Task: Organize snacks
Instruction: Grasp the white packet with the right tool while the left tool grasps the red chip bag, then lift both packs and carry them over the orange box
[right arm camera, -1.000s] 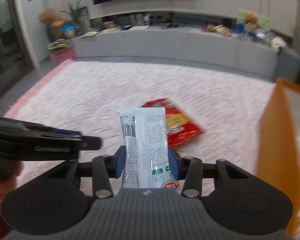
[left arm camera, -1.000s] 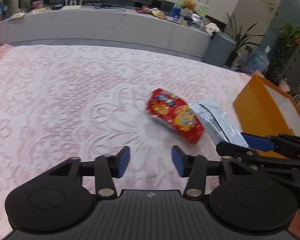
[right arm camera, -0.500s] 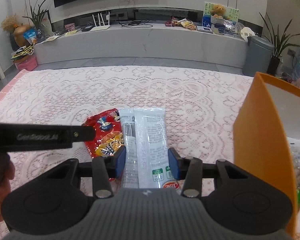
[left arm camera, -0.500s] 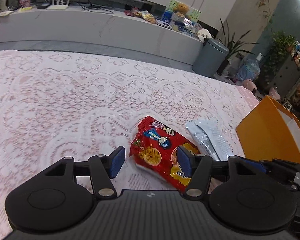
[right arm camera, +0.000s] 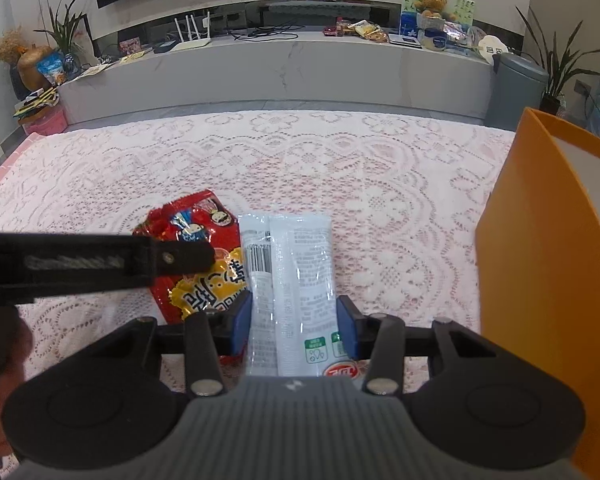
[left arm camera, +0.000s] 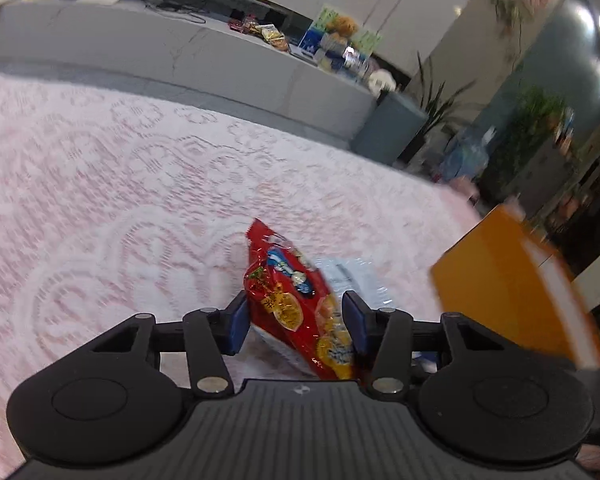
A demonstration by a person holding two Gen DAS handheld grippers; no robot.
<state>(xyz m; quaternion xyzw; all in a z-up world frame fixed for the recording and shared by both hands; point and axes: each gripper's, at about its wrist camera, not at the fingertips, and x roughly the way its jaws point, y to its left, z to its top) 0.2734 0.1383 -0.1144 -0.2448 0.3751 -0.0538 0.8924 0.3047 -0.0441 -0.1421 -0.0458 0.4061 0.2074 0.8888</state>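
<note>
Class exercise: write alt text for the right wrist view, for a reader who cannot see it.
The right gripper clamps a pale grey snack packet above a pink lace cloth. A red snack bag lies left, under the left gripper's black finger; an orange box stands right.

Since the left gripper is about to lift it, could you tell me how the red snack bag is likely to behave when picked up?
The red snack bag looks like glossy, crinkled film, so it will probably be slippery and flex rather than stay stiff. It appears puffy, so it is likely light for its size. The left gripper is closing around it, and a firm squeeze might crush the contents.
</note>
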